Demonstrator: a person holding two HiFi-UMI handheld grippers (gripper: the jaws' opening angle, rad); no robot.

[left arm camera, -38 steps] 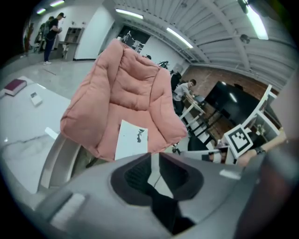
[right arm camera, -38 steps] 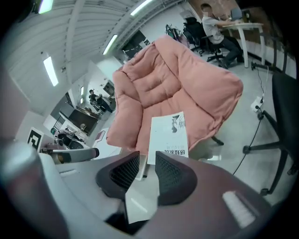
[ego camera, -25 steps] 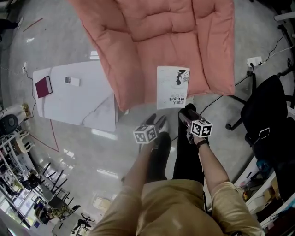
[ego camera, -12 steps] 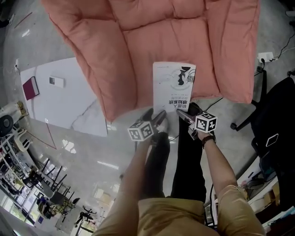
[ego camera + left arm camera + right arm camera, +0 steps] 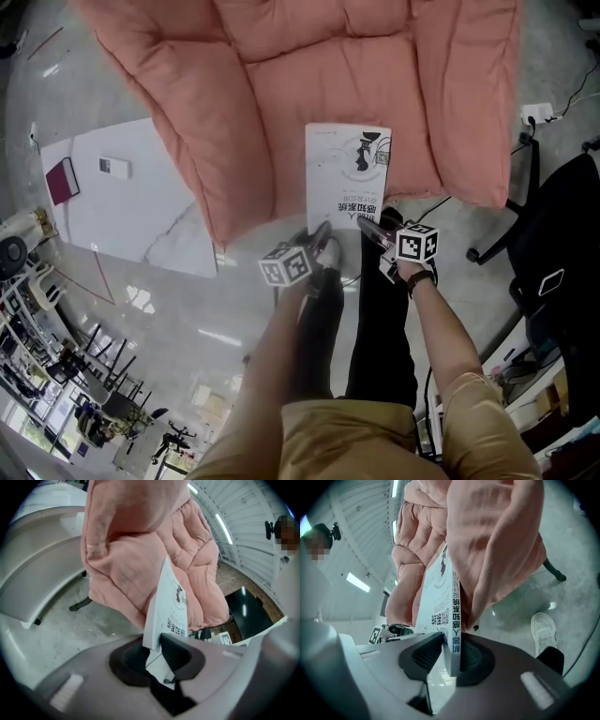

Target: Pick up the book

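Note:
A white book [image 5: 347, 173] with a black drawing and print on its cover lies on a pink cushion [image 5: 281, 84], its near edge hanging over the cushion's front. My left gripper [image 5: 323, 234] is at the book's near left corner and my right gripper [image 5: 367, 225] at its near right corner. In the left gripper view the book [image 5: 168, 606] stands edge-on between the closing jaws of the left gripper [image 5: 154, 651], pads against it. In the right gripper view the book's spine [image 5: 454, 620] sits between the closing jaws of the right gripper [image 5: 452, 660], pads pressing both sides.
A low white marbled table [image 5: 141, 216] at the left carries a small maroon book [image 5: 62, 178] and a small white device [image 5: 114, 166]. A black chair [image 5: 553, 244] and a power strip [image 5: 536, 114] are at the right. The person's shoe [image 5: 543, 625] is on the grey floor.
Both grippers have gone forward and down from just short of the book to its near edge, and their jaws have come together on it.

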